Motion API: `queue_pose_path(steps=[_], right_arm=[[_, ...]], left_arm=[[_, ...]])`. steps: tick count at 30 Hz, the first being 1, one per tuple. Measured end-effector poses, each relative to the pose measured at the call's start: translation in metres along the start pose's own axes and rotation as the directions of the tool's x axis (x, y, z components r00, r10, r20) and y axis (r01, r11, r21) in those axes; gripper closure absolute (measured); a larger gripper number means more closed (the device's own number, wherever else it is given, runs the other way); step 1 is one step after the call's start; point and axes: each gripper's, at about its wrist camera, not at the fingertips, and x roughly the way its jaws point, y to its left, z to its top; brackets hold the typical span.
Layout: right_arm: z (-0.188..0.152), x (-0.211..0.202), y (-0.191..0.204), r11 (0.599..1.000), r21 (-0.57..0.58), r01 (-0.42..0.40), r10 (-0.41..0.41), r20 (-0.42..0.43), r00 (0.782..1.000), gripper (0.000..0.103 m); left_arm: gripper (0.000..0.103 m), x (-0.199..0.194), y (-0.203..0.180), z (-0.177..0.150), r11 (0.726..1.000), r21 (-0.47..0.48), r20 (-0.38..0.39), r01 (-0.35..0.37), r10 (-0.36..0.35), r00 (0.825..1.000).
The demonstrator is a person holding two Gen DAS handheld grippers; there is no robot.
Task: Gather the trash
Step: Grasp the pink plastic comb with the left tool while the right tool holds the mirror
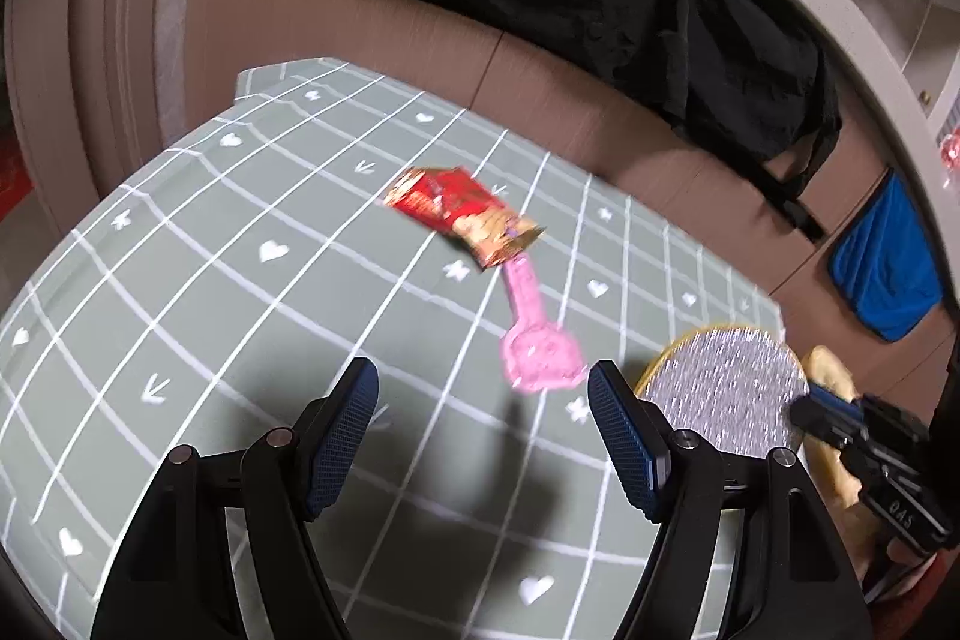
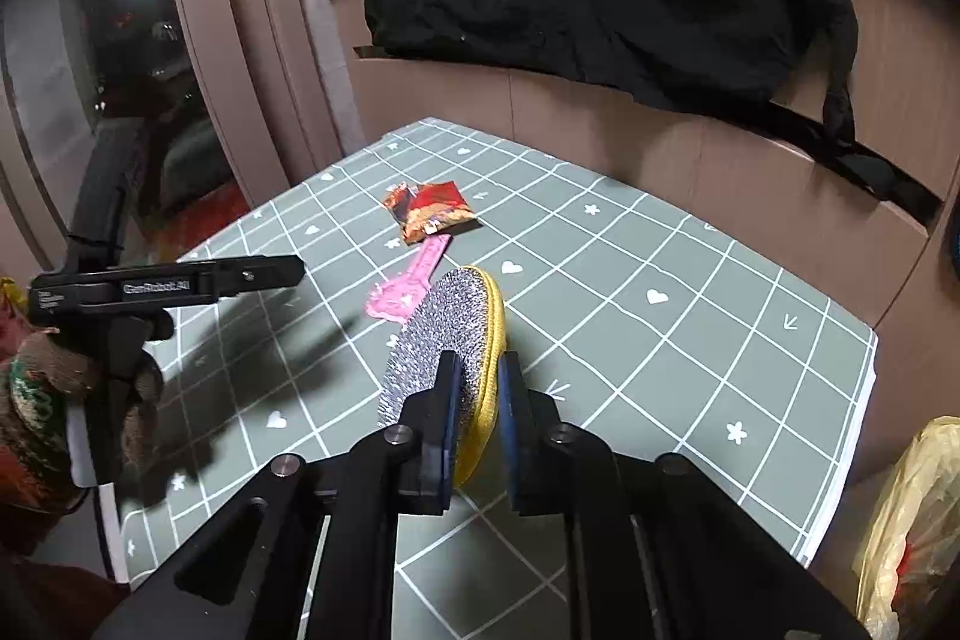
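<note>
- Right hand-held gripper (image 2: pixel 477 421) is clamped on the round scouring pad (image 2: pixel 447 340), held on edge.
- Left hand-held gripper (image 1: pixel 483 436) gapes empty.
- Red wrapper (image 1: pixel 462 214) lies mid-worktop (image 1: pixel 180 250), long axis ten-to-four; pink wrapper (image 1: pixel 537 340) at its five o'clock.

My right gripper (image 2: pixel 478 403) is clamped on the yellow edge of a round scrubber (image 2: pixel 447 340), which stands tilted above the table (image 2: pixel 690 340). Beyond it lie a pink wrapper (image 2: pixel 408 283) and a red wrapper (image 2: pixel 429 208) (their ends touching). My left gripper (image 2: pixel 288 271) hangs at left, side-on.
</note>
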Motion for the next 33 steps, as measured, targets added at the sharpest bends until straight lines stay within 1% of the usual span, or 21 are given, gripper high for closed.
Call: queue_pose_path(steps=[2,5,7,9,10,12,14,16,18,20,21,24,26,27,28,30,32,33], right_arm=[[0.0,-0.006,-0.005,1.0,0.015,0.007,-0.007,0.019,1.0,0.092],[-0.002,-0.014,-0.017,0.999,0.046,0.024,-0.026,0.037,0.999,0.092],[-0.005,-0.02,-0.024,0.997,0.058,0.042,-0.045,0.048,0.998,0.092],[-0.008,-0.029,-0.031,0.995,0.07,0.064,-0.069,0.064,0.996,0.092],[-0.009,-0.033,-0.033,0.995,0.072,0.075,-0.08,0.07,0.994,0.092],[-0.011,-0.043,-0.04,0.991,0.071,0.113,-0.119,0.088,0.989,0.092],[-0.012,-0.054,-0.048,0.984,0.07,0.163,-0.17,0.105,0.98,0.092],[-0.012,-0.062,-0.057,0.977,0.082,0.199,-0.208,0.119,0.971,0.092],[-0.012,-0.066,-0.06,0.965,0.07,0.251,-0.259,0.131,0.957,0.092],[-0.014,-0.064,-0.055,0.952,0.027,0.304,-0.305,0.134,0.943,0.092],[-0.016,-0.06,-0.051,0.953,0.003,0.304,-0.302,0.125,0.945,0.092],[-0.021,-0.048,-0.039,0.966,-0.031,0.257,-0.252,0.099,0.963,0.092],[-0.023,-0.045,-0.033,0.969,-0.037,0.242,-0.237,0.106,0.966,0.089],[-0.022,-0.042,-0.032,0.975,-0.033,0.218,-0.214,0.095,0.972,0.088],[-0.022,-0.037,-0.033,0.982,-0.027,0.189,-0.186,0.072,0.98,0.085],[-0.023,-0.026,-0.038,0.991,0.011,0.133,-0.133,0.025,0.991,0.084],[-0.026,-0.02,-0.042,0.992,0.038,0.12,-0.12,0.005,0.993,0.086],[-0.028,-0.021,-0.044,0.991,0.05,0.125,-0.126,0.012,0.992,0.088]], left_arm=[[0.03,0.009,-0.001,0.01,1.0,-0.018,0.0,0.024,-0.024,1.0],[0.029,0.027,-0.002,0.029,0.998,-0.051,-0.017,0.034,-0.035,0.999],[0.029,0.046,-0.001,0.044,0.994,-0.103,-0.059,0.023,-0.029,0.998],[0.029,0.058,-0.002,0.048,0.99,-0.14,-0.102,0.008,-0.023,0.994],[0.029,0.061,-0.007,0.047,0.99,-0.137,-0.114,0.012,-0.028,0.993],[0.029,0.061,-0.021,0.04,0.996,-0.086,-0.117,0.022,-0.032,0.993],[0.029,0.06,-0.036,0.029,1.0,-0.006,-0.12,0.013,-0.014,0.993],[0.029,0.057,-0.047,0.015,0.998,0.06,-0.114,-0.006,0.013,0.993],[0.029,0.052,-0.052,0.007,0.995,0.094,-0.091,-0.024,0.033,0.995],[0.029,0.046,-0.053,0.002,0.991,0.119,-0.059,-0.054,0.062,0.996],[0.029,0.043,-0.053,0.001,0.99,0.127,-0.047,-0.069,0.075,0.996],[0.029,0.038,-0.048,-0.001,0.989,0.13,-0.05,-0.075,0.082,0.995],[0.029,0.036,-0.045,-0.002,0.989,0.127,-0.053,-0.077,0.084,0.995],[0.029,0.034,-0.043,-0.002,0.99,0.122,-0.055,-0.074,0.081,0.995],[0.029,0.034,-0.041,-0.003,0.991,0.113,-0.057,-0.069,0.076,0.995],[0.029,0.032,-0.039,-0.004,0.993,0.101,-0.059,-0.061,0.067,0.996],[0.029,0.032,-0.04,-0.006,0.993,0.099,-0.058,-0.057,0.063,0.996],[0.029,0.032,-0.042,-0.006,0.993,0.1,-0.059,-0.06,0.066,0.996]])
